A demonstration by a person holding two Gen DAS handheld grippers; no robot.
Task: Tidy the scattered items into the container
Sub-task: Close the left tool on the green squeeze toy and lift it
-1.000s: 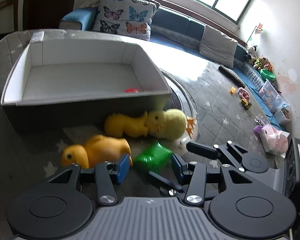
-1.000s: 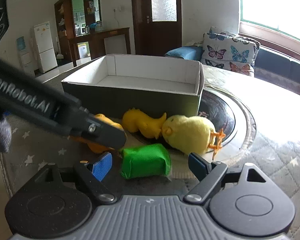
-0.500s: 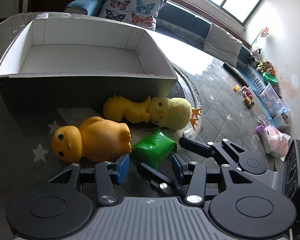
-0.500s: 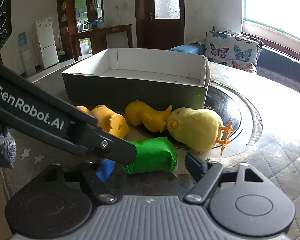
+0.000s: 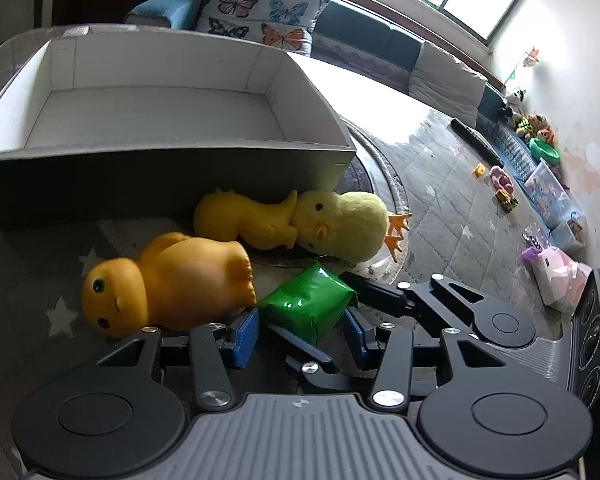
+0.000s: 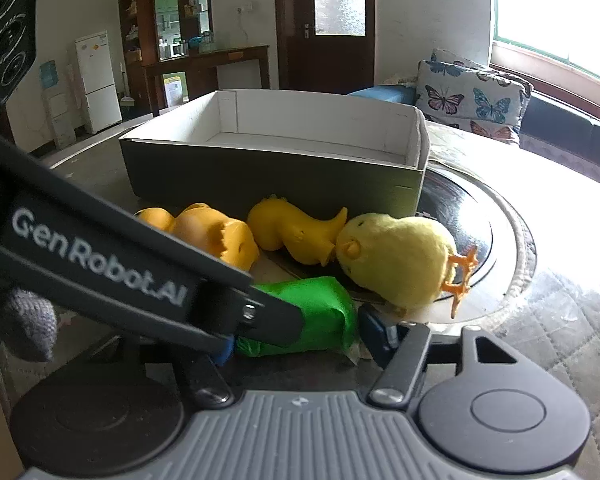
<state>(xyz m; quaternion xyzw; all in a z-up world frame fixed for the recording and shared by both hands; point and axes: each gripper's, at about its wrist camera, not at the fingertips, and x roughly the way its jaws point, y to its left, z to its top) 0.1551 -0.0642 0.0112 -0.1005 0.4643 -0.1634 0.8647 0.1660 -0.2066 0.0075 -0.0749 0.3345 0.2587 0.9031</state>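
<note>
A green packet (image 5: 308, 306) lies on the table in front of a grey box (image 5: 172, 176) with a white inside. My left gripper (image 5: 300, 330) is open with its blue pads on either side of the packet. My right gripper (image 6: 300, 338) is open around the same packet (image 6: 324, 312) from the other side; its left pad is hidden behind the left gripper's arm (image 6: 100, 256). An orange rubber duck (image 5: 168, 280), a yellow rubber toy (image 5: 244, 220) and a fluffy yellow chick (image 5: 344, 226) lie between the packet and the box.
The box (image 6: 276, 176) stands at the back of the round table. A dark turntable disc (image 6: 468, 236) sits at the table's middle. A sofa with a butterfly cushion (image 5: 260, 16) is behind. Toys and bins (image 5: 548, 196) lie on the floor at right.
Both grippers have moved closer to the green packet, which now sits between both pairs of pads. The right gripper's jaws have narrowed. The toys have not moved.
</note>
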